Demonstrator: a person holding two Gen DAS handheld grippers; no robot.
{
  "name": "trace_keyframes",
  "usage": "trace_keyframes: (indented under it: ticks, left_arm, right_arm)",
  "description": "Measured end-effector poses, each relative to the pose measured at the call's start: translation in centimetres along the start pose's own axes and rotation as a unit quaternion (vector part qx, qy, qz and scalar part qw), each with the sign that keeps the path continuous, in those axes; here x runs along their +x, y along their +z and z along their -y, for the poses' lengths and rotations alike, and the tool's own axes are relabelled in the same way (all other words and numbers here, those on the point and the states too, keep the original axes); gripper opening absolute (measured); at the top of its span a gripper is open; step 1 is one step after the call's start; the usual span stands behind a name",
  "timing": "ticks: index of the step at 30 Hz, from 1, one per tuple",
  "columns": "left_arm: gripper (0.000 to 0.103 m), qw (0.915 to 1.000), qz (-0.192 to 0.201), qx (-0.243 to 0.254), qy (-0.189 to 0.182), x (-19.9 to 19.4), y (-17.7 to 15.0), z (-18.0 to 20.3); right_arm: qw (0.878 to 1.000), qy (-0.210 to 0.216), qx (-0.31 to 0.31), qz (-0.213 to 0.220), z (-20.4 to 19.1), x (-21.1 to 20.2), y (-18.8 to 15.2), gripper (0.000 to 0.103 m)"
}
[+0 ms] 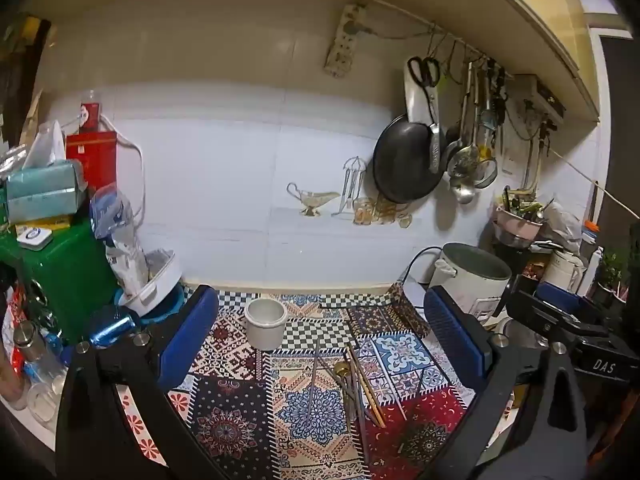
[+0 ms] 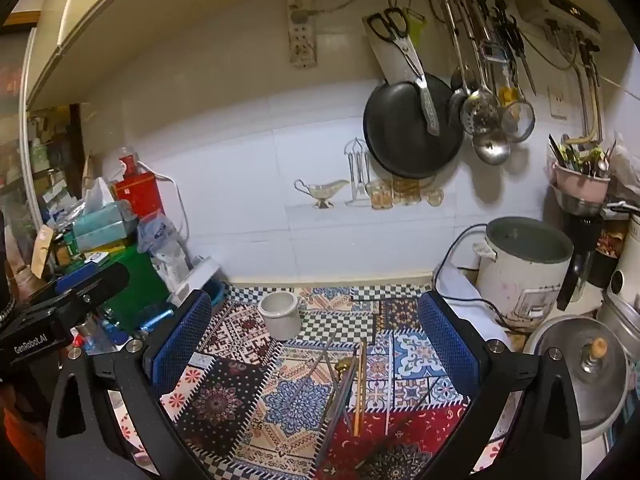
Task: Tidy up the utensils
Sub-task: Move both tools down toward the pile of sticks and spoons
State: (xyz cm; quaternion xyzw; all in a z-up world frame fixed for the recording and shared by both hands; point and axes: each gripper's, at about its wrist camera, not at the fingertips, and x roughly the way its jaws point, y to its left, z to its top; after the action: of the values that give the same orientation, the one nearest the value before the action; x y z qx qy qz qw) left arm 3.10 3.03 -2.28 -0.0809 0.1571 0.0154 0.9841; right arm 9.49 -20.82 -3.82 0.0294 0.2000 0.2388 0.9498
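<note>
Left wrist view shows both the left gripper [image 1: 320, 336] and right gripper [image 2: 316, 332] spread wide and empty above loose chopsticks [image 1: 370, 384] and a gold spoon [image 1: 341, 368] on the patterned mat [image 1: 232, 408] near the white cup [image 1: 265, 322]: thin, stiff, light, probably slippery, best pinched mid-shaft.

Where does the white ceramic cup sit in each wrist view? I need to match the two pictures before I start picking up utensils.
Left wrist view: the white cup stands upright on the patterned mat, left of centre, beyond the scattered utensils.
Right wrist view: the same cup stands left of centre, near the mat's far edge.
Shared landmark: the black pan hanging on the wall, up and right of the cup.
</note>
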Motion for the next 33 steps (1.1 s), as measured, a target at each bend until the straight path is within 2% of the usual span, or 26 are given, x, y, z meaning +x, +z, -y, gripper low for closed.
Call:
trace_keyframes:
  ticks: [4, 6, 9, 13, 15, 17, 21, 24, 29, 33]
  left_arm:
    - [0.103, 0.9996, -0.024, -0.015, 0.006, 1.9, -0.7, -0.8]
    - [0.103, 0.9989, -0.036, -0.022, 0.022, 3.0, -1.2, -1.2]
    - [0.103, 0.9969, -0.053, -0.032, 0.048, 4.7, -2.1, -1.9]
    - [0.103, 0.9926, -0.097, -0.045, 0.057, 7.8, -3.9, -3.2]
    - [0.103, 0.9892, -0.121, -0.050, 0.065, 9.6, -5.2, -3.6]
    - [0.103, 0.9859, -0.141, -0.052, 0.074, 11.1, -6.5, -3.9]
    - [0.102, 0.9779, -0.187, -0.041, 0.084, 14.7, -9.3, -4.0]
    - [0.099, 0.9708, -0.224, -0.021, 0.082, 17.4, -11.6, -3.7]
    - [0.092, 0.9550, -0.290, 0.007, 0.061, 21.6, -15.7, -2.2]
    - [0.086, 0.9441, -0.326, 0.030, 0.037, 24.0, -17.8, -0.2]
  right_arm:
    - [0.999, -0.016, 0.013, -0.028, 0.5, 1.8, -0.7, 0.102]
    - [0.998, -0.031, 0.017, -0.046, 0.5, 3.1, -1.3, 0.102]
    - [0.995, -0.052, 0.027, -0.087, 3.1, 4.0, -2.2, 0.102]
    - [0.986, -0.072, 0.053, -0.139, 5.3, 6.2, -4.6, 0.102]
    - [0.978, -0.094, 0.053, -0.177, 6.2, 7.0, -5.7, 0.102]
    - [0.974, -0.096, 0.076, -0.189, 7.3, 8.4, -7.0, 0.102]
    - [0.961, -0.122, 0.087, -0.232, 9.5, 10.4, -9.7, 0.102]
    - [0.949, -0.125, 0.111, -0.267, 10.9, 12.4, -12.1, 0.101]
    - [0.931, -0.128, 0.141, -0.310, 13.0, 14.5, -15.1, 0.092]
    - [0.920, -0.124, 0.161, -0.335, 13.9, 16.2, -16.7, 0.083]
